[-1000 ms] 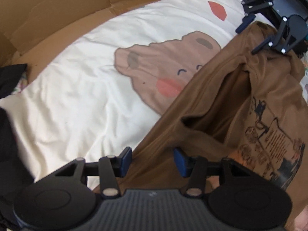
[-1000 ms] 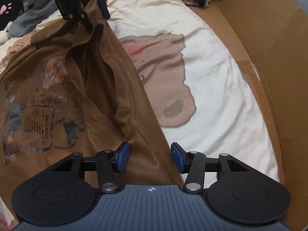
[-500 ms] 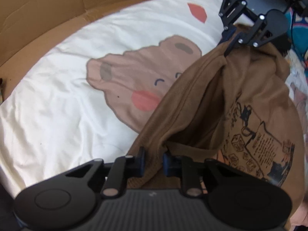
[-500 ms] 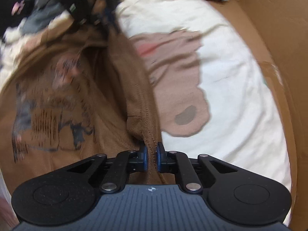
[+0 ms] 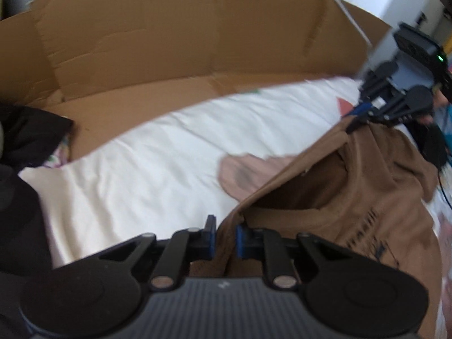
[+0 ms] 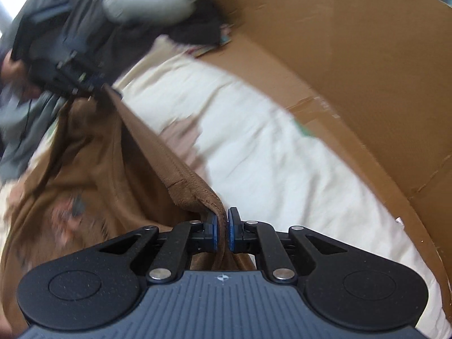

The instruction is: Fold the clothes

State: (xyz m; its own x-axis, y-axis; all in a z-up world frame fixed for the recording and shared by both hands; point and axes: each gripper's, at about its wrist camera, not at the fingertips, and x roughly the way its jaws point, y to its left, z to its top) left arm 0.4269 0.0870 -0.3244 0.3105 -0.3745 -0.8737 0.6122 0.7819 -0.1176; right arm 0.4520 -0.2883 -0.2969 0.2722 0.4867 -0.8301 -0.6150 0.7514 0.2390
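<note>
Brown T-shirt [image 5: 367,197] is lifted off the white sheet [image 5: 141,169], one edge pulled taut btwn the two tongs, rest of the body sagging down w/ its printed front toward the person's side. In the left wrist view the taut hem runs as a straight line from the near tong up and right to the far one; in the right wrist view the same edge [image 6: 158,152] runs up and left. So the shirt's stretched edge is the long axis here, and it lies lengthwise btwn the grippers, one at each end.

Left gripper [image 5: 224,238]: pads closed in on brown cloth, fabric bunched btwn them, gripping the shirt's edge. Right gripper [image 6: 222,233]: pads nearly touching, pinching a stitched hem corner. Each tong also shows small in the other's view, clamped on the far end of that edge. Neither arm is nearer; both are at the cloth already.

My read: fold step is in hand, edge raised and ready to be carried across, probably toward the sheet side or back over the print. Next move needs both ends travelling together so the line stays straight.

Around: sheet has a pinkish-brown cartoon patch [image 5: 243,169] partly under the shirt. Cardboard wall [image 5: 169,42] curves round the far side, near the sheet's edge. Dark clothes pile [image 5: 25,135] at left; grey garment [image 6: 70,5] behind. Frames are motion-blurred, print details unreadable.
</note>
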